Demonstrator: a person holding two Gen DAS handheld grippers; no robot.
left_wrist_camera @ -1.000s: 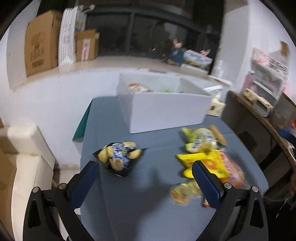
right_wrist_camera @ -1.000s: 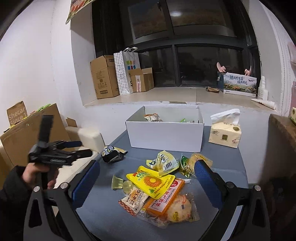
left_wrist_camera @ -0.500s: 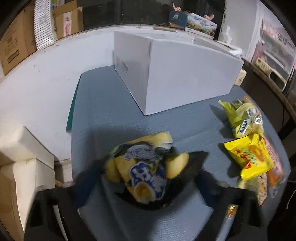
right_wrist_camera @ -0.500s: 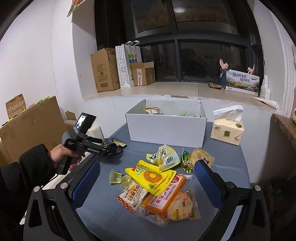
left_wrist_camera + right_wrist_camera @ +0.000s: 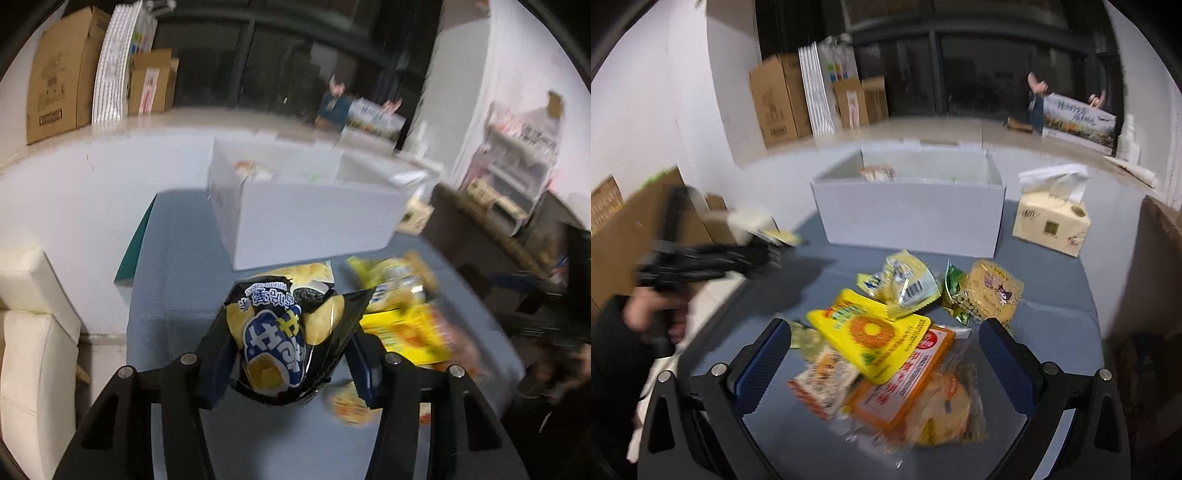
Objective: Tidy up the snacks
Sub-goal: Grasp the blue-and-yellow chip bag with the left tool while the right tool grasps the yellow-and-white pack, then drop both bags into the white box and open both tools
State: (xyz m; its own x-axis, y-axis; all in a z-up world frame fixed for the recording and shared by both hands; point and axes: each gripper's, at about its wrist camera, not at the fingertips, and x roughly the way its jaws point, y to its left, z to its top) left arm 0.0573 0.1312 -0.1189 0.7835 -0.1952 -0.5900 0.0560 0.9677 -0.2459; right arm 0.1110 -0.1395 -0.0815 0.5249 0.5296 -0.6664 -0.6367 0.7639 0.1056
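My left gripper [image 5: 286, 354] is shut on a black and yellow chip bag [image 5: 284, 336] and holds it above the grey table [image 5: 177, 295], short of the open white box [image 5: 303, 221]. The box [image 5: 908, 218] holds a few snacks. My right gripper [image 5: 884, 347] is open and empty, hovering over a pile of snacks: a yellow sunflower packet [image 5: 871, 332], an orange packet [image 5: 905, 380], a round cracker pack [image 5: 949, 410]. The left gripper shows blurred at the left in the right wrist view [image 5: 713, 254].
A tissue pack [image 5: 1052, 221] stands right of the box. Cardboard boxes [image 5: 779, 99] sit on the window ledge behind. A white sofa [image 5: 33, 325] is left of the table, a dark wooden counter [image 5: 480, 236] to the right.
My left gripper came down on the chip bag, shut on it and lifted it off the table. My right gripper moved closer over the snack pile and stayed open.
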